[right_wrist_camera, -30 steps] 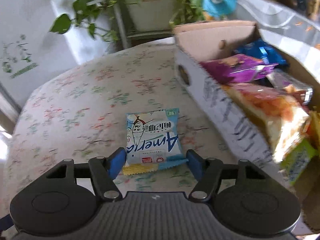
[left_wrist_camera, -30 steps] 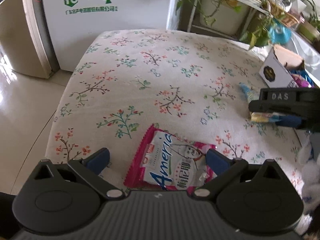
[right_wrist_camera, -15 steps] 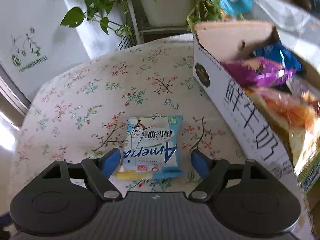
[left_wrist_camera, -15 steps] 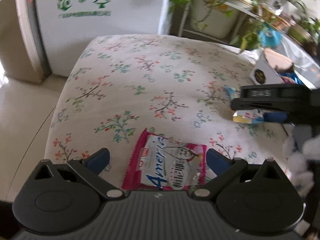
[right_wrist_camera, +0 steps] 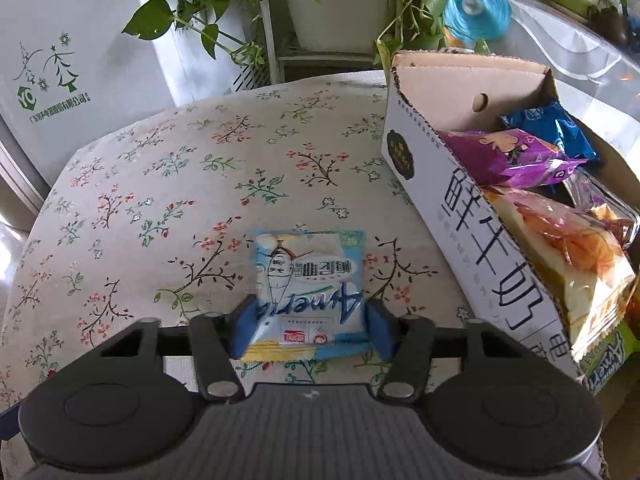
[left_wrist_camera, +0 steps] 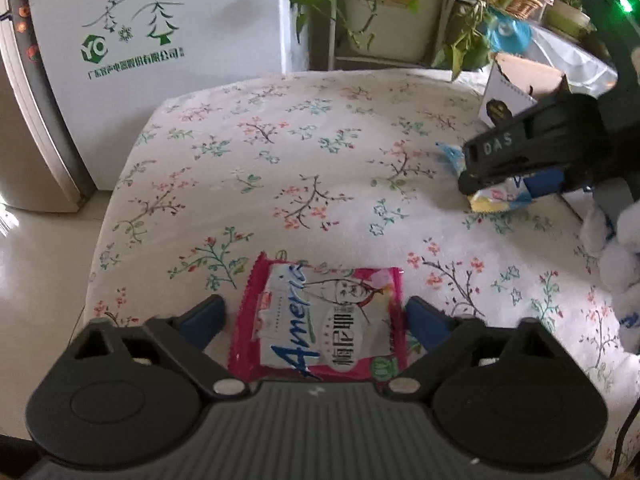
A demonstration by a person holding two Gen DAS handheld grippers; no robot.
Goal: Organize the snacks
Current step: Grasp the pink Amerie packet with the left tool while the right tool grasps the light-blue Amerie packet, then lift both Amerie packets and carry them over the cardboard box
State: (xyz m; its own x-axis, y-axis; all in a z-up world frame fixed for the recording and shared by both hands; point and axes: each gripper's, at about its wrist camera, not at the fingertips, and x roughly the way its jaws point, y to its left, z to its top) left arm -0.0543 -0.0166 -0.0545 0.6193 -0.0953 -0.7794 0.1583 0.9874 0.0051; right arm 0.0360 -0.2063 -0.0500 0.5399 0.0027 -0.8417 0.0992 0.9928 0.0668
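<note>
Floral-clothed worktop (left_wrist_camera: 304,168) filling the left wrist view, backed by a white appliance with green tree print (left_wrist_camera: 136,28) and trailing potted plants (left_wrist_camera: 360,4). Left tool (left_wrist_camera: 316,316) angled down over a pink snack packet (left_wrist_camera: 320,320) lying flat near the close edge; jaws closing, packet between the blue pads, the right-hand pad at or just beside the packet's edge, the other with a sliver of cloth showing, so no squeeze yet. Pink border, white panel, blue lettering, glossy and slightly wrinkled; likely to crumple under pressure. Farther off to the right, right tool (left_wrist_camera: 508,188) low over a blue and yellow packet, beside the box corner. Same flowered cloth in the right wrist view, with a cardboard box (right_wrist_camera: 460,216) standing on the right, open-topped and already loaded with a purple bag (right_wrist_camera: 508,156), a blue bag (right_wrist_camera: 552,128) and an orange-filled clear bag (right_wrist_camera: 568,252). Right tool (right_wrist_camera: 308,328) with jaws closing, both blue pads pressed against the sides of the pale blue snack packet (right_wrist_camera: 308,276), near end bowing a little between them. Packet on the cloth, just beside the box wall. Step in hand, by judgement: grasping two packets at once. Next move probably calls for finishing the left squeeze, then lifting each packet clear and over the box wall.
</note>
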